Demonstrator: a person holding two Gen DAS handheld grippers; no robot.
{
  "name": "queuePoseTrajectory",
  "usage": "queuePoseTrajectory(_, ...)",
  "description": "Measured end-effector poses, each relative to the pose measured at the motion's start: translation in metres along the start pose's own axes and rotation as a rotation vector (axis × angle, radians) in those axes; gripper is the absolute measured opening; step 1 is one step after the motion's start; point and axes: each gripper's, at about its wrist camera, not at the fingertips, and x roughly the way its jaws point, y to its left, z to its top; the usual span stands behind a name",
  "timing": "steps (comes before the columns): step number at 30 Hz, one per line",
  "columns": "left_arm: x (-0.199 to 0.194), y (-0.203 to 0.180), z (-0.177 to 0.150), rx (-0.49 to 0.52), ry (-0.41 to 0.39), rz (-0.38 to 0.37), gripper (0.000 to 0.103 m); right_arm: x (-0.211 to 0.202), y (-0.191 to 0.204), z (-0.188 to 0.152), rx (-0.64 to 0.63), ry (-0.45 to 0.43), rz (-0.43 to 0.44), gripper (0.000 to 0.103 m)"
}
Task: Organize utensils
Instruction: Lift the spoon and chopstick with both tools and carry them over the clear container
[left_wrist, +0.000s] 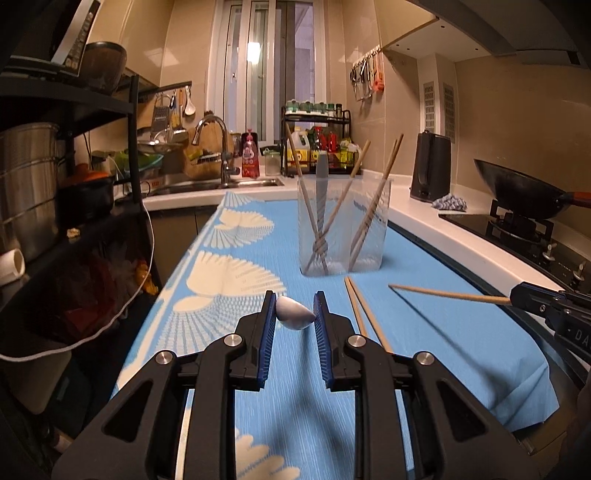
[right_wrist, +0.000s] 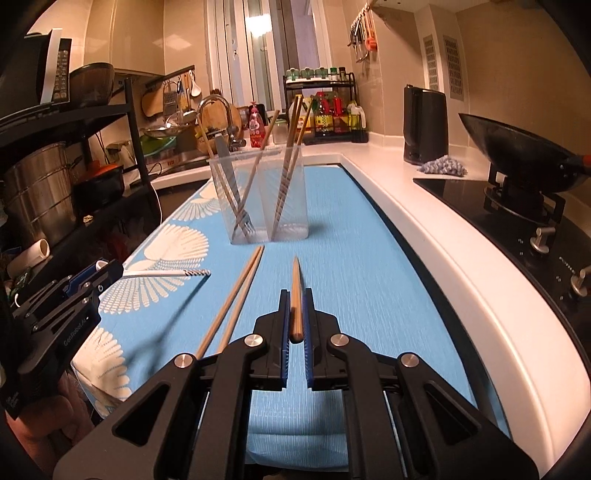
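My left gripper (left_wrist: 294, 308) is shut on a white ceramic spoon (left_wrist: 293, 314), held by its bowl above the blue mat; in the right wrist view the spoon's handle (right_wrist: 162, 274) sticks out from that gripper (right_wrist: 107, 271). My right gripper (right_wrist: 295, 306) is shut on a wooden chopstick (right_wrist: 296, 295), which points forward; the left wrist view shows that chopstick (left_wrist: 447, 294) held above the mat. A clear two-part holder (left_wrist: 343, 225) (right_wrist: 260, 195) holds several chopsticks and a fork. Two loose chopsticks (left_wrist: 364, 314) (right_wrist: 236, 299) lie on the mat in front of it.
The blue patterned mat (left_wrist: 424, 332) covers the counter. A wok (right_wrist: 517, 155) sits on the stove at right, with a black kettle (right_wrist: 423, 125) behind. A sink (left_wrist: 218, 182) and a spice rack (left_wrist: 317, 144) are at the back, and a black shelf (left_wrist: 55, 184) with pots at left.
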Motion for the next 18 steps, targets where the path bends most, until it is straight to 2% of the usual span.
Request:
queuePoseTrajectory(9,0.006,0.007,0.043,0.039,-0.058,0.017,0.02,-0.009,-0.001,0.043,-0.008,-0.068,0.001,0.006)
queuePoseTrajectory(15,0.014,0.011,0.061,0.056,-0.056,0.012,0.019,-0.013,-0.001,0.073,-0.022,-0.103,0.002,0.007)
queuePoseTrajectory(18,0.02,0.013,0.067,0.057,-0.037,0.013,0.015,-0.014,0.0,0.087,-0.031,-0.112,-0.002,0.006)
